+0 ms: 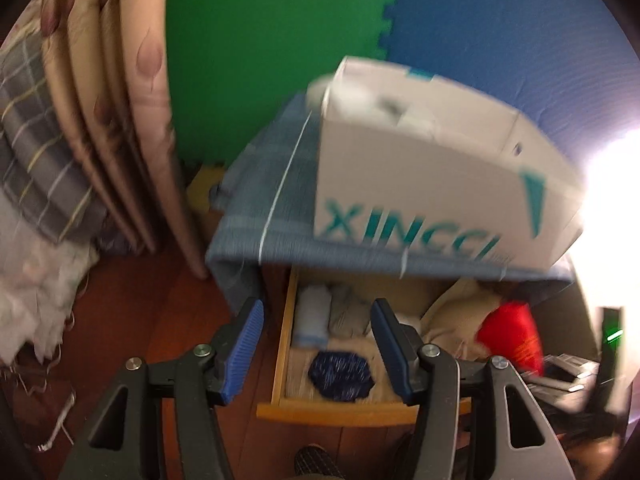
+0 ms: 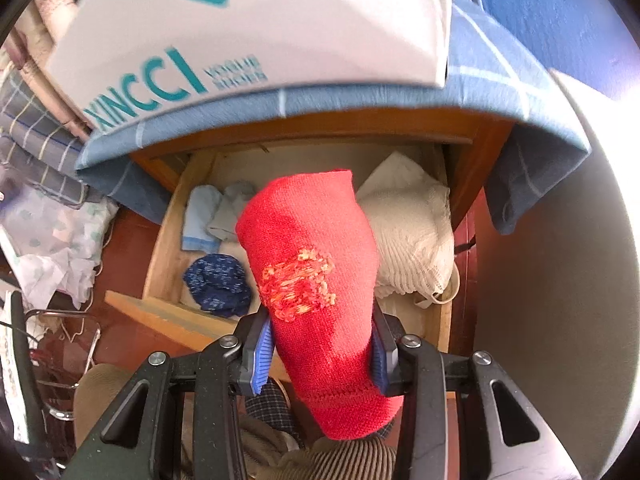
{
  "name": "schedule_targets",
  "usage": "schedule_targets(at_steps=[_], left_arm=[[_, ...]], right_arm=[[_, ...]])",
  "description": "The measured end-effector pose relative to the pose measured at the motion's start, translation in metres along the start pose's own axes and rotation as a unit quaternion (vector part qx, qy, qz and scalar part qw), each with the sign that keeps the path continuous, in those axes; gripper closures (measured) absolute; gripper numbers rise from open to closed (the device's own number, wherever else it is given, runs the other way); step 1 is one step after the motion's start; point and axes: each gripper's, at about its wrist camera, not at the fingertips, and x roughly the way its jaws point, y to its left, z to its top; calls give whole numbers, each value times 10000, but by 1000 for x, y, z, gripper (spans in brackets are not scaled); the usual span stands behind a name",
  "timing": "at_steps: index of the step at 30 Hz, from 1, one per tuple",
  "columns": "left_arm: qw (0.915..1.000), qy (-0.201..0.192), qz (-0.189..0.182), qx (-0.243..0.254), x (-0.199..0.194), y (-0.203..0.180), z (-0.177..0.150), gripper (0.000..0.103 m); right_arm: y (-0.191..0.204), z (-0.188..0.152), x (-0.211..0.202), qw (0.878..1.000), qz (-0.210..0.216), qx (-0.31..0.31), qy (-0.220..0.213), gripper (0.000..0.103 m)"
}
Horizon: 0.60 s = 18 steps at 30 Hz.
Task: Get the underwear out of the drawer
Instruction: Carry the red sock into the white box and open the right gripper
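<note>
Above the open wooden drawer (image 2: 168, 312), the right gripper (image 2: 320, 344) is clamping a rolled piece of red knitted underwear (image 2: 308, 280) between its blue pads (image 2: 262, 356), its jaws nearly closed on the fabric, the roll standing up over the drawer's contents. Inside the drawer are lying a dark blue speckled bundle (image 2: 218, 284), a pale blue folded piece (image 2: 200, 220), a grey piece (image 2: 230, 216) and a cream mesh garment (image 2: 412, 240). Over the drawer's left part, the left gripper (image 1: 318, 350) is hovering with its jaws about half open and nothing between them. A white XINCCI box (image 1: 432, 184) is sitting on the blue cloth (image 1: 260, 184) covering the cabinet top.
</note>
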Motion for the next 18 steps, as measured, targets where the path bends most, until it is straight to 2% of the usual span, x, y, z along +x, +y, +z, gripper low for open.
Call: schedule_targets(at_steps=[7,13,18], left_arm=[[9994,292,202,-3,40,-12,-50,46],[9986,451,261,-65,60,-15,-70,46],[9984,461,297,-142,69,-10,-82,46]], right_arm=[[14,9,-54,9988,164,-430,-162,66],[27,23,-102,9962,347,-699,-374,66],[43,52,-148,9925,420,-830,-788,66]])
